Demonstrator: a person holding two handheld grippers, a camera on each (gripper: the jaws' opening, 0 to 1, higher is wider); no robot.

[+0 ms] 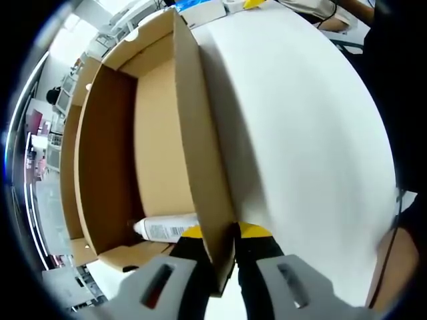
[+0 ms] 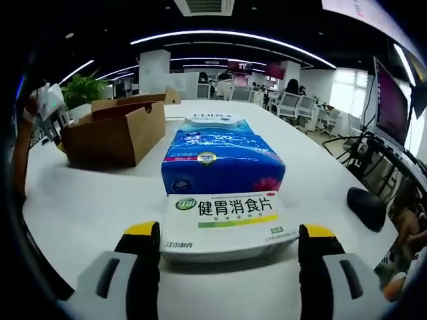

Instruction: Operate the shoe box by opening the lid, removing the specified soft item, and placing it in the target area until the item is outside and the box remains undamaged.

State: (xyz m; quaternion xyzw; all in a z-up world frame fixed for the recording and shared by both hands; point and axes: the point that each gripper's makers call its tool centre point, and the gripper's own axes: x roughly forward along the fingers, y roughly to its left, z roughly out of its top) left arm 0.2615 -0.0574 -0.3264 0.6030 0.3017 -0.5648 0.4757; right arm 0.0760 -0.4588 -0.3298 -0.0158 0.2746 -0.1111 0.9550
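Left gripper [image 1: 225, 235] clamps the open box's [image 1: 153, 133] near wall.
A white tube [image 1: 167, 229] lies inside the box, just beside that wall. Right gripper [image 2: 229, 235] stands open around a flat medicine pack [image 2: 223, 223] on the table [image 2: 93, 200], well apart from the box; a blue tissue pack [image 2: 222, 160] lies just behind.
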